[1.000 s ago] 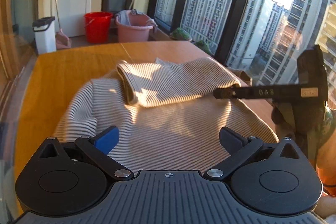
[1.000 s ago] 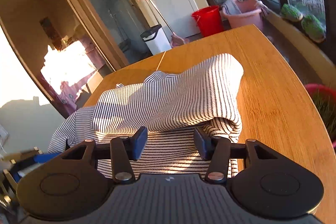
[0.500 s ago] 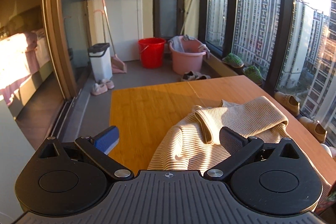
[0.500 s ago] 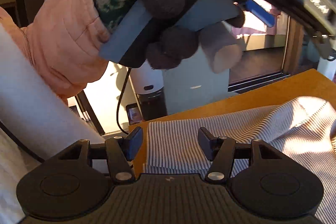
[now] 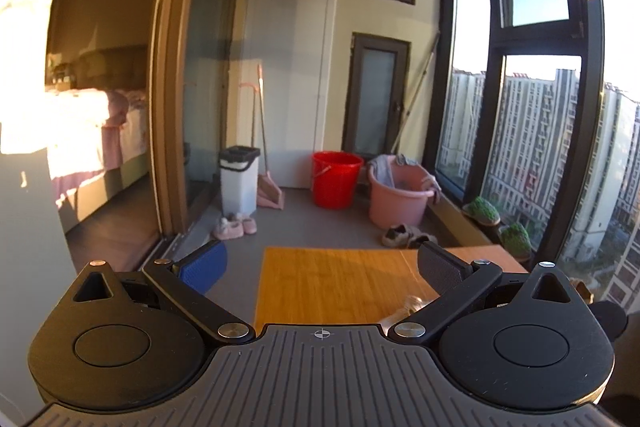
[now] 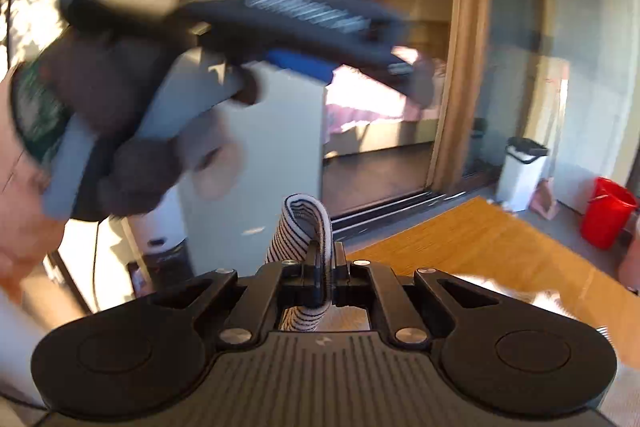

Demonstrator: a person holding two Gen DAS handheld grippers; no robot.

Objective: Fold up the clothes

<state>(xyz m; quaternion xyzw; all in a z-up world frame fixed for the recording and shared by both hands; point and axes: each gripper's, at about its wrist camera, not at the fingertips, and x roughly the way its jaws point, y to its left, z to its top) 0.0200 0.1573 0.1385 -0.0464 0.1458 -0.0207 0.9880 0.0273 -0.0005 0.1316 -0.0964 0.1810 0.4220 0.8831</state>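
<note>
- Left gripper [image 5: 320, 267]: matte black, ribbed grey top plate, round side discs, silver screws, one blue pad, one black pad.
- Right gripper [image 6: 322, 263]: same black linkage arms with silver screws.
- Left hand [image 6: 132, 131]: dark fuzzy glove, green patterned cuff, peach-pink sleeve [image 6: 16, 211].

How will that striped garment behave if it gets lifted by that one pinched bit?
Probably floppy: the striped garment bends into a soft loop above the shut right gripper. Likely light, since a small pinch holds it. The rest should sag toward the table.
</note>
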